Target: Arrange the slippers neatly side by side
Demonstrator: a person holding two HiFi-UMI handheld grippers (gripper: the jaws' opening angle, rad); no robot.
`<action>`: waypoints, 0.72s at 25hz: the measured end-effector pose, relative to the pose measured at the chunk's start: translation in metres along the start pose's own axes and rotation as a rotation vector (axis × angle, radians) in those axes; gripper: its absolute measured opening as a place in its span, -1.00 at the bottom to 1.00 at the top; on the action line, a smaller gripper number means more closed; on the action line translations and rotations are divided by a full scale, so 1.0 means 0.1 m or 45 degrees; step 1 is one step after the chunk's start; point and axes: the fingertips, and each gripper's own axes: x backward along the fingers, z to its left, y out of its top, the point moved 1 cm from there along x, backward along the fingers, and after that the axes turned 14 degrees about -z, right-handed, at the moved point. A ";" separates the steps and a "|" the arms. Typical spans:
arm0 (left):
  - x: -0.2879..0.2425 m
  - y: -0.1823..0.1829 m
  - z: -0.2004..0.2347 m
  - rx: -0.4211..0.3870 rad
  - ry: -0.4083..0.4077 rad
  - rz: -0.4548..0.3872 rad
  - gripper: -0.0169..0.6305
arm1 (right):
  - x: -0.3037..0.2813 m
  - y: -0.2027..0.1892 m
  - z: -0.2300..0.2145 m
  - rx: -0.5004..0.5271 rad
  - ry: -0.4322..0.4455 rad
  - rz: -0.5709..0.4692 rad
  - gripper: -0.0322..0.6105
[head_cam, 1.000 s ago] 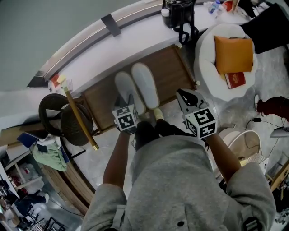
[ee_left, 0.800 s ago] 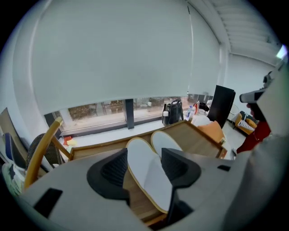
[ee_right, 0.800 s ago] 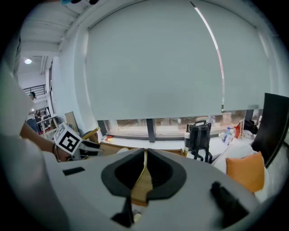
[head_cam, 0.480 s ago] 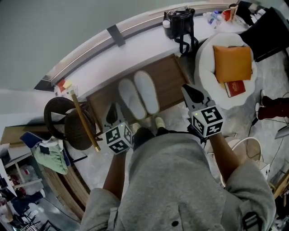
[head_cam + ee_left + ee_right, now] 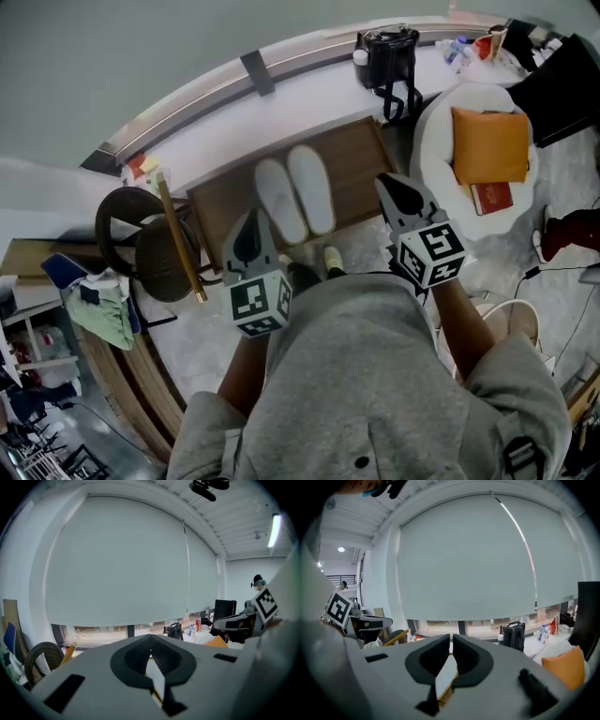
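Two white slippers lie side by side on a brown wooden board, toes toward the window wall. My left gripper hovers just short of their heels, jaws shut and empty. My right gripper hangs to the right of the board, also shut on nothing. Both gripper views look up at the pale window blind. In them the left gripper and the right gripper show closed jaws, and no slipper is in sight.
A black bag stands on the white sill behind the board. A white round chair with an orange cushion and a red book is at the right. A dark round stool and a wooden stick stand at the left.
My left gripper has drawn back from the slippers' heels toward my body. The slippers stay side by side on the board. The right gripper has barely moved.
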 end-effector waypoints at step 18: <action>0.10 -0.11 -0.01 0.051 -0.043 0.060 -0.90 | 0.03 -0.12 0.14 0.018 0.043 0.036 -0.79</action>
